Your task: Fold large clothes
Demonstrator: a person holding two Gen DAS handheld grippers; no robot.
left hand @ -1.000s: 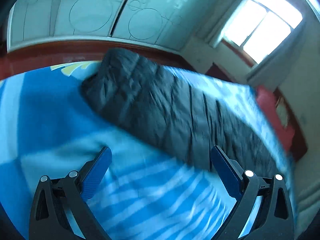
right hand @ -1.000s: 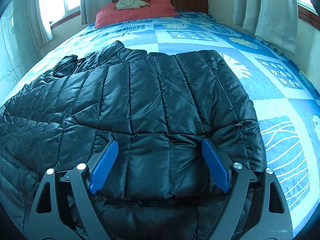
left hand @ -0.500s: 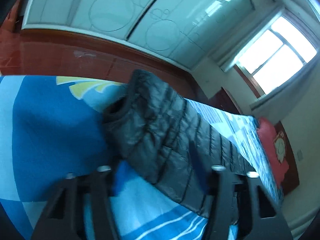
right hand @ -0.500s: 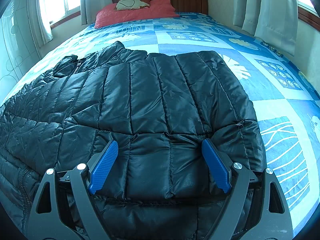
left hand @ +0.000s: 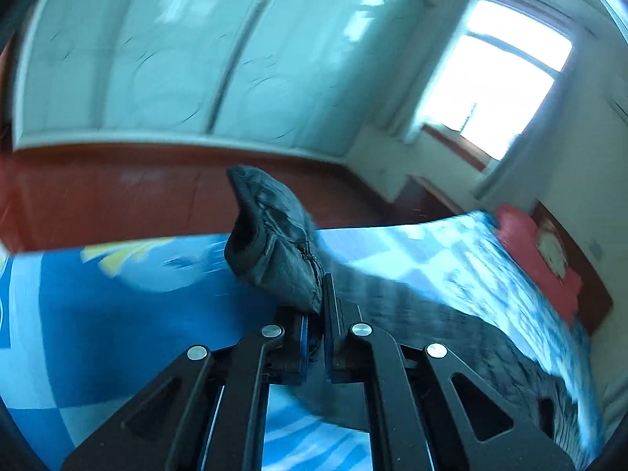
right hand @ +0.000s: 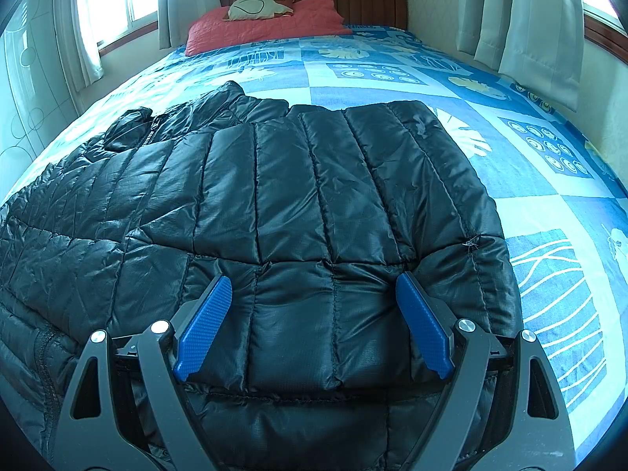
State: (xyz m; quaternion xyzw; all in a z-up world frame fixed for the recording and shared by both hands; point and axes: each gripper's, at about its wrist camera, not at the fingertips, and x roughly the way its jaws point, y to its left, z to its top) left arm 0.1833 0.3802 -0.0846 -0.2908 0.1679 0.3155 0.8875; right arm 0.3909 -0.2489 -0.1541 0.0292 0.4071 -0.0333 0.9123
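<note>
One bed with a blue-and-white patchwork cover (right hand: 392, 78) fills both views; its wooden headboard (right hand: 353, 0) stands at the far edge in the right wrist view. One black quilted puffer jacket (right hand: 294, 196) lies spread flat across the near half of the cover, reaching the left edge of the bed and stopping short of the right edge, its collar turned toward the headboard. One red pillow (right hand: 267, 23) rests at the head edge, with one smaller cream cushion (right hand: 259, 4) on top of it. Two windows with pale curtains flank the bed, one on each side.

Right gripper (right hand: 314, 322): one pair of blue-padded jaws spread wide, poised over the hem portion of the jacket near the foot edge; the pads stand either side of a quilted panel without pinching it.

Left gripper (left hand: 316, 310): its jaws have just been closing and are now clenched on one sleeve cuff (left hand: 271, 251) of the jacket, which juts out past the fingertips, raised off the cover with its open end facing left. This view is blurred. Behind it run a red-brown floor (left hand: 117, 196) and one pale frosted wardrobe front (left hand: 176, 59).
</note>
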